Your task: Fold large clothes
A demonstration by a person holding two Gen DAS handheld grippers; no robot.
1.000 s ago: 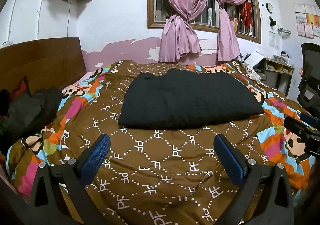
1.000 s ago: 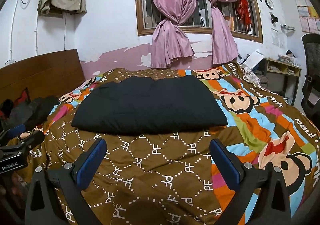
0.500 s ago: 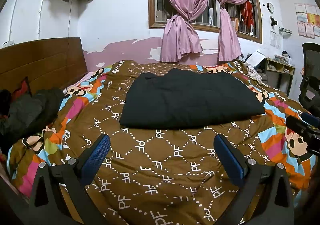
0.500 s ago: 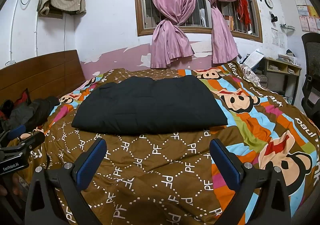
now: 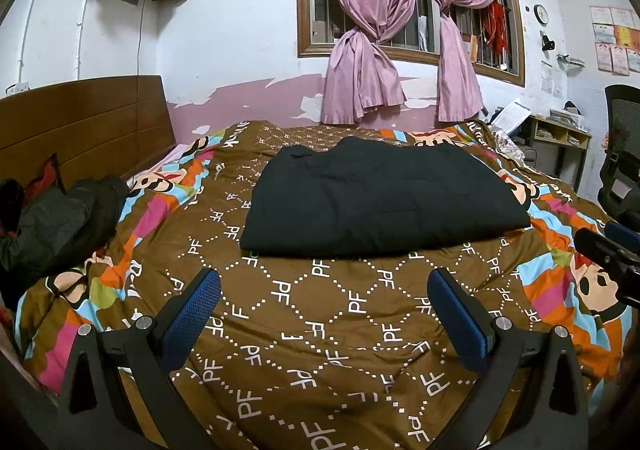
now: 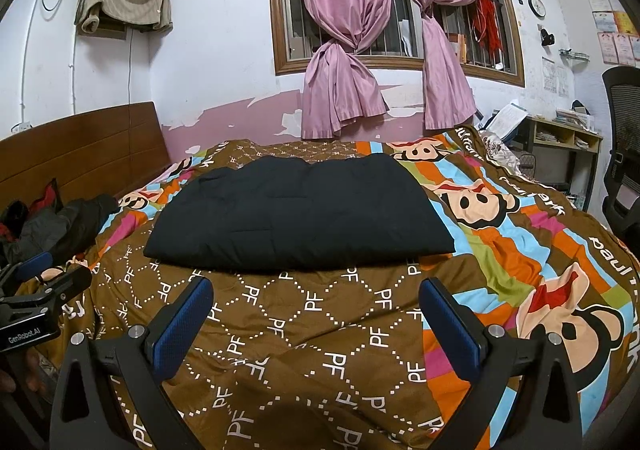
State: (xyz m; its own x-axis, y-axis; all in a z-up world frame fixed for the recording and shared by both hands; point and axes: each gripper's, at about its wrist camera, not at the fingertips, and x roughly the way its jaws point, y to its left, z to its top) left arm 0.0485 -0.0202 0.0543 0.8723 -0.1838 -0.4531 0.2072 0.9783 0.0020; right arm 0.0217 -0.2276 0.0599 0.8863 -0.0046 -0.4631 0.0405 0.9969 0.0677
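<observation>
- Black garment (image 5: 376,198) lies folded flat on the patterned bedspread (image 5: 320,330).
- Left claw (image 5: 324,302) spread wide, empty, short of the garment.
- Right claw (image 6: 316,306) likewise.

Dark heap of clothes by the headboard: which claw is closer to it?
Left. The left claw hovers over the bed on the side of the heap; the right claw is farther right, beyond it.
</observation>
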